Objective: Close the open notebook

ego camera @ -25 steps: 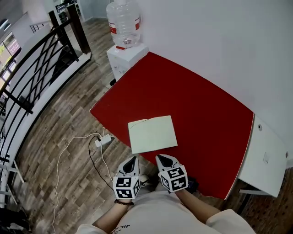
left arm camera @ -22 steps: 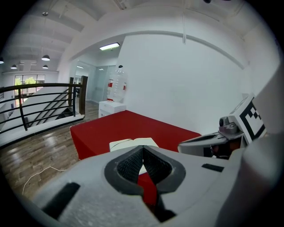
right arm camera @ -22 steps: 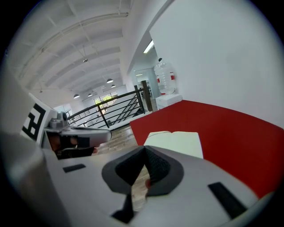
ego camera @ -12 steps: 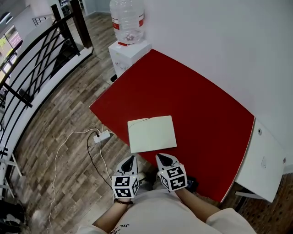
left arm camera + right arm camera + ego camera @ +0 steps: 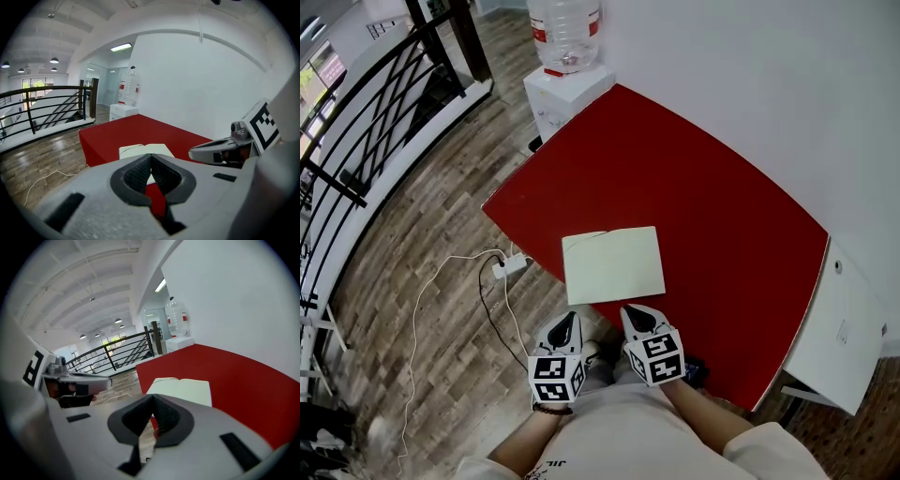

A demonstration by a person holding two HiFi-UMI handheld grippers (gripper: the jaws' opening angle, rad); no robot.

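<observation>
An open notebook (image 5: 612, 264) with blank cream pages lies flat near the front edge of the red table (image 5: 703, 197). It also shows in the left gripper view (image 5: 145, 150) and the right gripper view (image 5: 183, 389). My left gripper (image 5: 570, 321) hovers just off the table's front edge, below the notebook's left corner, its jaws shut and empty (image 5: 151, 157). My right gripper (image 5: 630, 314) sits beside it, just short of the notebook's near edge, also shut with nothing in it (image 5: 152, 399). Neither touches the notebook.
A white water dispenser (image 5: 565, 84) with a clear bottle stands at the table's far left corner. A white cabinet (image 5: 848, 328) adjoins the table's right end. A black railing (image 5: 366, 141) runs at the left. A power strip and cable (image 5: 511, 265) lie on the wooden floor.
Only the head view has shifted slightly. Both grippers stay shut in the same places, and the notebook has not moved.
</observation>
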